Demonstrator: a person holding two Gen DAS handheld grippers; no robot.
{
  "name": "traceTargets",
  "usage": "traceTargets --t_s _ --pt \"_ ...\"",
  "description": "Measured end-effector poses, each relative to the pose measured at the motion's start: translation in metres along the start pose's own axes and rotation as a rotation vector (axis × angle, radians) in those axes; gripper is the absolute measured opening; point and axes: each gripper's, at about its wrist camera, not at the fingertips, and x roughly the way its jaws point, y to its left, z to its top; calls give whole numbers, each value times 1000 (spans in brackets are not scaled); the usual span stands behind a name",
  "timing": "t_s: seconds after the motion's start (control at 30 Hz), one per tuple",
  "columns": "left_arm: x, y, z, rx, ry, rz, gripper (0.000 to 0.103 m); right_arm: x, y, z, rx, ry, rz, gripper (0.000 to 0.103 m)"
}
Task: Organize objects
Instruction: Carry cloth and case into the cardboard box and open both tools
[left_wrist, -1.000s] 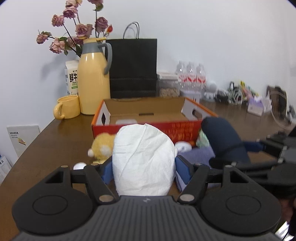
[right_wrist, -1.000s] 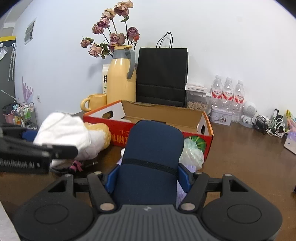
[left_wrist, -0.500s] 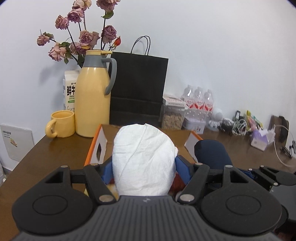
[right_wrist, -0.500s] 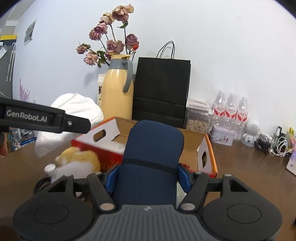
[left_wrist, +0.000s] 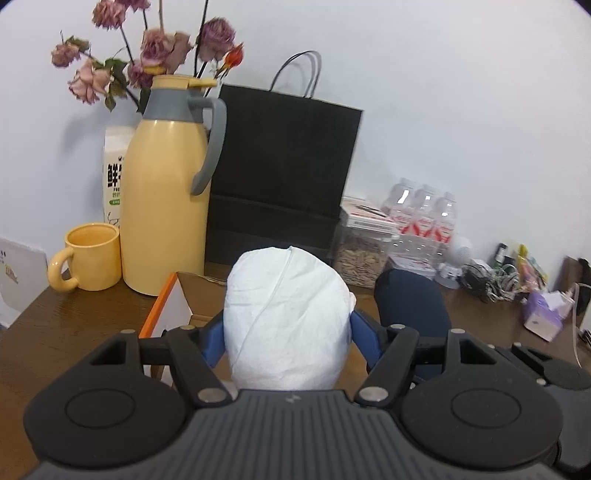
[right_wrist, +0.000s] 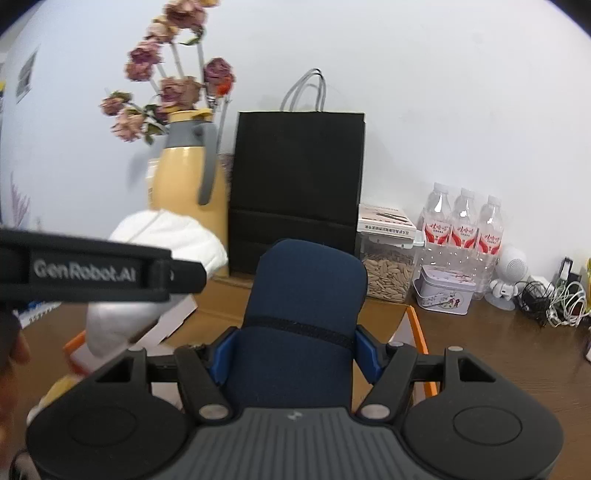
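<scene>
Carrying both things above the orange box (left_wrist: 162, 299), we keep our left gripper (left_wrist: 287, 334) clamped on the white bundle (left_wrist: 288, 317) and our right gripper (right_wrist: 293, 347) on the blue pouch (right_wrist: 306, 295), probably to drop them inside.
</scene>
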Motion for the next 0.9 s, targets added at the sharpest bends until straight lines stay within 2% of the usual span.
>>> traceTargets --t_s 0.07,0.23,0.5,0.53,0.63,0.67,0.7,0.73,0.77,0.9 --pt "14 1 2 -10 -2 22 71 16 -2 2 22 12 -7 64" --pt "41 2 -5 -22 62 33 71 48 -9 -3 74 60 -24 64" --pt "54 8 -15 -30 106 39 71 64 -11 -16 66 112 -34 64" --pt "55 7 -15 -29 108 39 73 65 -10 -17 63 117 -34 65" --pt "53 6 -16 -22 102 46 89 65 -8 -19 55 140 -28 66" --pt "51 5 -16 -21 96 46 100 65 -8 -20 56 148 -26 68" --pt "50 5 -16 -20 86 48 103 65 -7 -20 55 147 -23 75" --pt "48 4 -16 -19 77 55 103 63 -6 -19 50 143 -26 92" --pt "48 4 -15 -15 78 60 103 62 -5 -18 49 139 -31 100" --pt "49 3 -16 -6 94 82 103 57 -7 -15 63 122 -26 103"
